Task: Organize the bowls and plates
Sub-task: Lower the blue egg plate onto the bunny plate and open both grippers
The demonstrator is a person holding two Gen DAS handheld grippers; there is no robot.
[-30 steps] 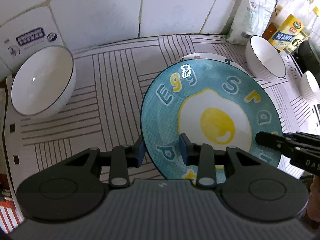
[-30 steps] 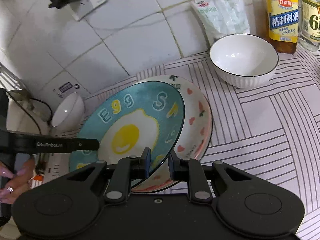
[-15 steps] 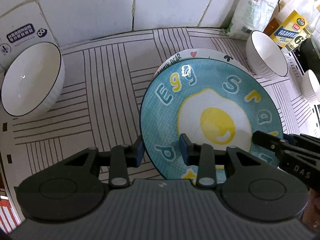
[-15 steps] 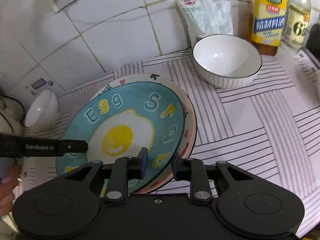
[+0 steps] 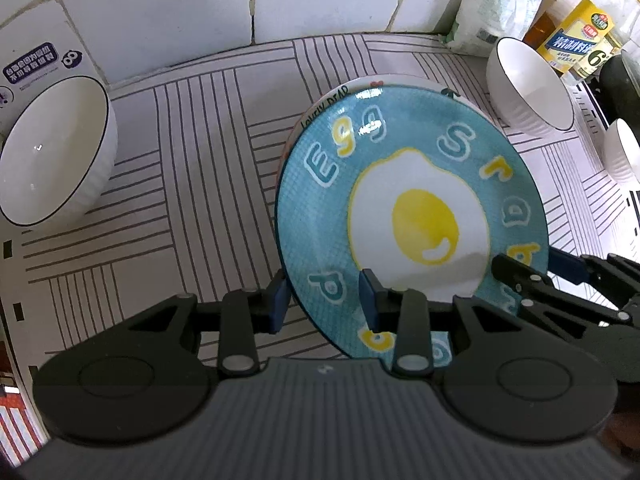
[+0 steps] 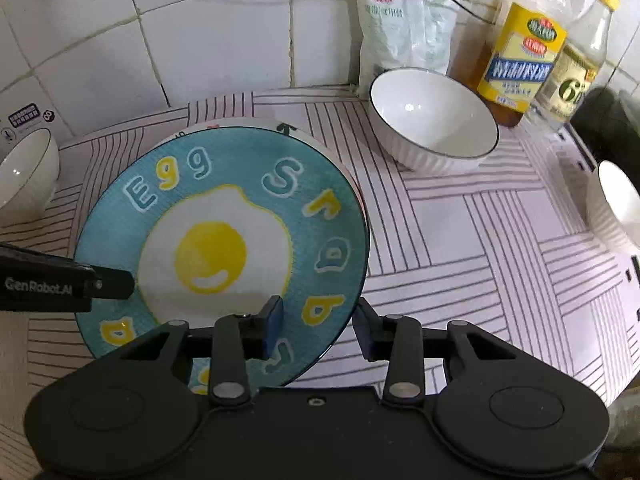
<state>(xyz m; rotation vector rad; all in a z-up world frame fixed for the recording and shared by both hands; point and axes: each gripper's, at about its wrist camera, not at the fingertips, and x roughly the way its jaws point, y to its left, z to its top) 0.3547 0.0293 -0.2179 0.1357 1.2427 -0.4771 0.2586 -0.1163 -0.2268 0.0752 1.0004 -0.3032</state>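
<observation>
A striped tabletop (image 6: 460,232), white with groups of dark lines running in different directions, meets a wall of white tiles (image 5: 168,4) with pale grout. At the back of the tabletop stand a white bag (image 6: 404,28), a bottle with a yellow label (image 6: 520,60) and a clear bottle (image 6: 576,68) beside it.

The blue egg plate (image 5: 412,216), printed with a fried egg and letters around its rim, sits on top of a lighter plate (image 5: 340,94), of which only the far rim shows. Both lie in the middle of the tabletop.

A white bowl (image 5: 52,152) with a dark rim line stands well apart to the left near the wall, and nothing is visible inside it. A second white bowl (image 6: 432,120) stands just in front of the bag and bottles, with nothing seen inside. A third bowl (image 6: 616,208) shows only partly at the right edge.

The left claw (image 5: 324,300) is wide, its two blue pads either side of the egg plate's near left rim without pinching it. The right claw (image 6: 318,326) is likewise wide, straddling the plate's near right rim.
</observation>
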